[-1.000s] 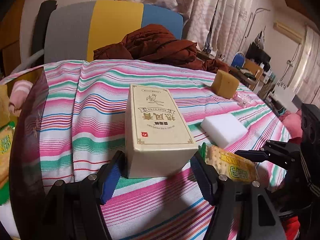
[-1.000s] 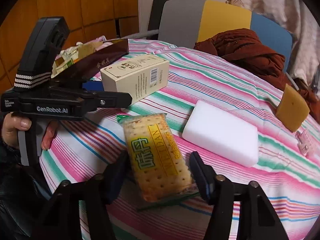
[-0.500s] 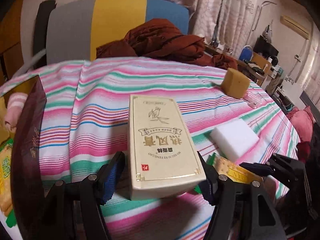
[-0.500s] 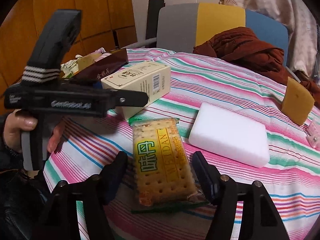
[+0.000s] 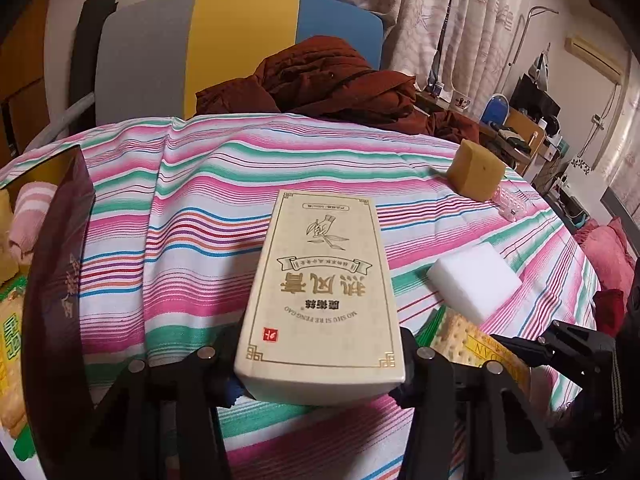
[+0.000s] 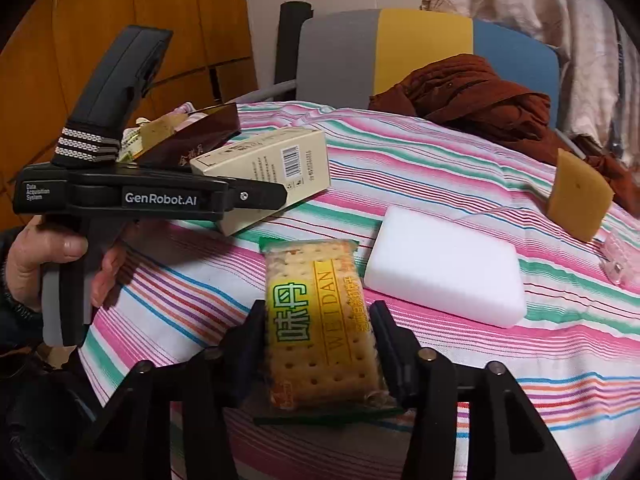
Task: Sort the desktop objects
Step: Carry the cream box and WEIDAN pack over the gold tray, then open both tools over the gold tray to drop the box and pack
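My left gripper [image 5: 320, 364] is shut on a cream carton with gold print [image 5: 320, 288], its near end between the jaws and held just above the striped tablecloth [image 5: 200, 208]. The carton also shows in the right wrist view [image 6: 272, 168], with the left gripper's body [image 6: 132, 196] in front of it. My right gripper [image 6: 320, 340] is shut on a cracker packet [image 6: 320, 320], which also shows in the left wrist view [image 5: 472, 340]. A white sponge block [image 6: 444, 264] lies just right of the packet.
A dark maroon box [image 5: 56, 280] holding snacks and a pink cloth stands at the table's left. A tan sponge [image 6: 580, 200] and a clear pink clip [image 6: 620, 260] lie far right. A brown jacket [image 5: 328, 80] lies on a chair behind the table.
Both grippers have closed: the left onto the carton, the right onto the cracker packet. The carton's near end has lifted slightly.
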A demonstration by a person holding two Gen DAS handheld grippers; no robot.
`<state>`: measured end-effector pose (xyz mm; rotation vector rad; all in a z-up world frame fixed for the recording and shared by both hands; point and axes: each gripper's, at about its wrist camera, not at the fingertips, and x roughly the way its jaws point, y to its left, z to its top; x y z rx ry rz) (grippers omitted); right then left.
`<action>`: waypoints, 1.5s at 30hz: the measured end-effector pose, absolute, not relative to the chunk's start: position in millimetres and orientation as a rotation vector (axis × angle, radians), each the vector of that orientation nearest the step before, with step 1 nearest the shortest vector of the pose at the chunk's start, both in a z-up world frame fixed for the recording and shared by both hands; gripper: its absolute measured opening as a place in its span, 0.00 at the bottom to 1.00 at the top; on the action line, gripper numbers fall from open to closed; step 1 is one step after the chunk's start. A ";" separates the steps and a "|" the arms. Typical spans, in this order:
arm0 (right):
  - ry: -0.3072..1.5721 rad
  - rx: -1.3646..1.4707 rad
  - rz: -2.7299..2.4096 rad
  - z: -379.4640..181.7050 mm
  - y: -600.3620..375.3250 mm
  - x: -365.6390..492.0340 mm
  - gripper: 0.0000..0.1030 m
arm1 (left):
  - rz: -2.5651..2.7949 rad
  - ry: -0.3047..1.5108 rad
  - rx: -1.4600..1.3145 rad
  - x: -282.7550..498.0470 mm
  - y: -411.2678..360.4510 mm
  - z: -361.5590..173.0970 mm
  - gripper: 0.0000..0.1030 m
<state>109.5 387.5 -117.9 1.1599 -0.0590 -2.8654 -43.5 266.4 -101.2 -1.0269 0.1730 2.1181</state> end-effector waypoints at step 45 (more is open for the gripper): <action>-0.196 0.922 -2.588 -47.5 211.8 -50.5 0.57 | 2.659 -0.193 -0.891 -90.3 14.3 -27.9 0.67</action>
